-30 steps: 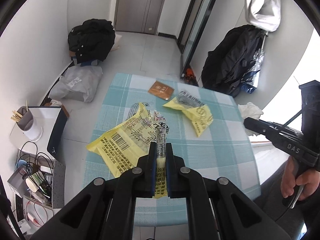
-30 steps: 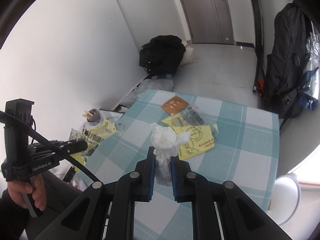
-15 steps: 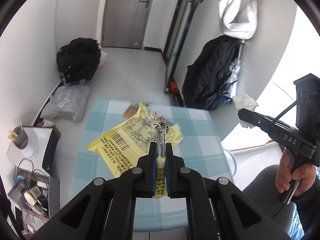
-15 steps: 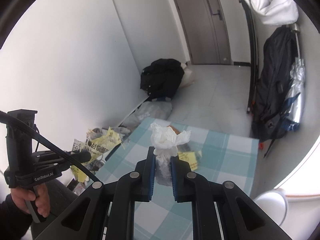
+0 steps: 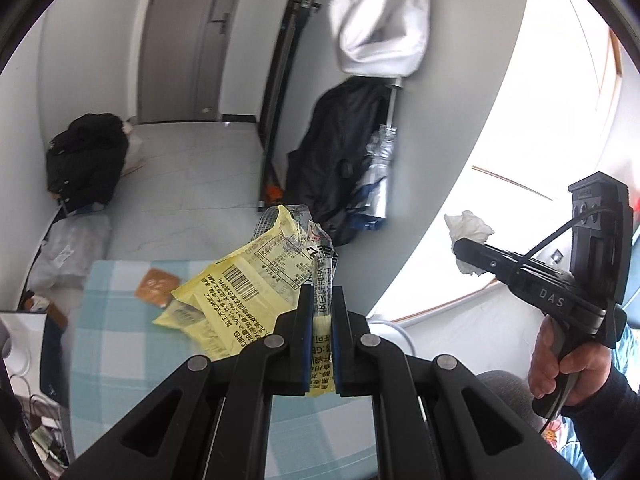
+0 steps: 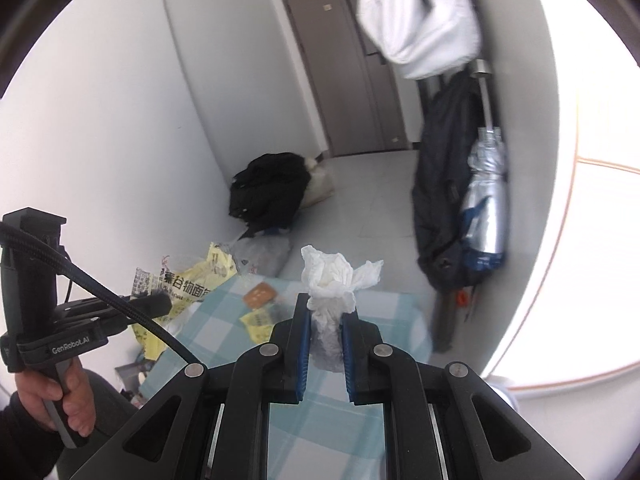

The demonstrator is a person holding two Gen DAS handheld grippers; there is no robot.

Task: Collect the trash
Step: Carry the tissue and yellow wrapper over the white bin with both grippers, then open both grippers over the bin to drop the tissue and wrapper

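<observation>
While both grippers hang above the table, each has its catch: the left gripper (image 5: pixel 318 312) is clamped tight on the edge of a yellow wrapper (image 5: pixel 240 292), and the right gripper (image 6: pixel 325 328) pinches the neck of a crumpled white tissue (image 6: pixel 334 276), jaws a little apart around the wad. That wrapper looks feather-light, crinkly and slick, a film that could slide out of the pads, so a bite on the doubled seam near the edge, as now, seems the sound choice. The tissue is soft and squashy, nothing to break; gripping it at the bunched middle holds it well, though loose corners flop above the pads.

Further out, on the blue checked tablecloth (image 6: pixel 360 432), two pieces remain: a second yellow wrapper (image 6: pixel 258 322) lying flat, and just beyond it a small brown packet (image 6: pixel 260 295). Flat film on cloth will be awkward, I'd judge; a raised corner is the place to nip it.

Beyond the table, a black bag (image 6: pixel 270 192) slumps on the floor by the wall, and a dark coat (image 6: pixel 448 184) hangs near the door (image 6: pixel 344 68). No bin shows in either view.
</observation>
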